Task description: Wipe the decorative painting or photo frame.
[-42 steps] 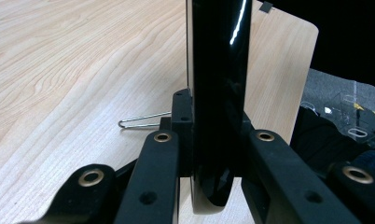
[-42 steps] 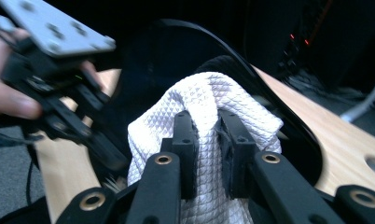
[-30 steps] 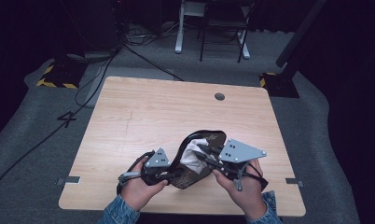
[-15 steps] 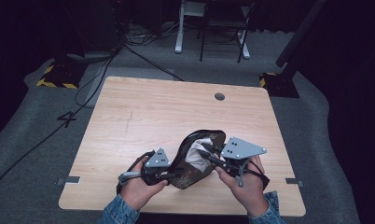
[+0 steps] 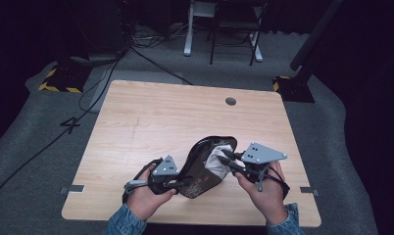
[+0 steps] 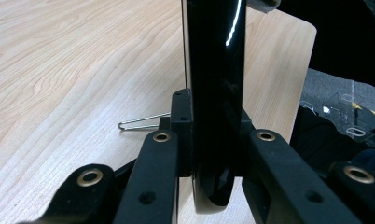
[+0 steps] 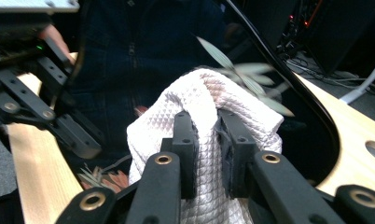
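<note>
In the high view, a black plate [image 5: 197,169] is held tilted near the table's [image 5: 151,117] front edge. In the left gripper view, its rim (glossy) is clamped by the left gripper [image 6: 212,144]. In the right gripper view, a white cloth [image 7: 202,116] is pinched by the right gripper [image 7: 208,140] against the plate.

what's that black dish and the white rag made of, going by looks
Black dish: looks like glazed ceramic or glass, hard and glossy, with sharp light streaks on its rim and a leaf pattern. White rag: soft woven cloth, matte, with a quilted diamond texture and folds where the jaws pinch it.
</note>
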The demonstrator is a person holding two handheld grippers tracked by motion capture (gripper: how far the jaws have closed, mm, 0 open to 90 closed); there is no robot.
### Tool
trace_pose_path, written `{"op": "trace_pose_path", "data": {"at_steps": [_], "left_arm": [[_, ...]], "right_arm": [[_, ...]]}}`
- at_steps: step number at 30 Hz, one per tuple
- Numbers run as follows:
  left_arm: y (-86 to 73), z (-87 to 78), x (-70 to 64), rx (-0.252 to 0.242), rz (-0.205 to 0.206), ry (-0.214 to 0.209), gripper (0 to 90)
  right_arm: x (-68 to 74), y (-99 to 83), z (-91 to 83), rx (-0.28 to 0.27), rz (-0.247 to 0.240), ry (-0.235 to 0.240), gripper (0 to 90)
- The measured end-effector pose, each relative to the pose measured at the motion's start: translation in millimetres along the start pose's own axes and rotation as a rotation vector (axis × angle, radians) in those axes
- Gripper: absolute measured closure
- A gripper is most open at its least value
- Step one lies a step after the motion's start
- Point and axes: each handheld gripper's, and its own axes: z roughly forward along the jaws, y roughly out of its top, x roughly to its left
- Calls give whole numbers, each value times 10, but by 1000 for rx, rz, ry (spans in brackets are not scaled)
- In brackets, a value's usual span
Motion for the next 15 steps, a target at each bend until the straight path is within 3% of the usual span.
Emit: {"op": "trace_pose_path", "data": {"at_steps": [15], "left_arm": [[1,-1,-2,0,0,2,794]], "right_arm": [[-221,-255,-25,36,67,-48,786]]}}
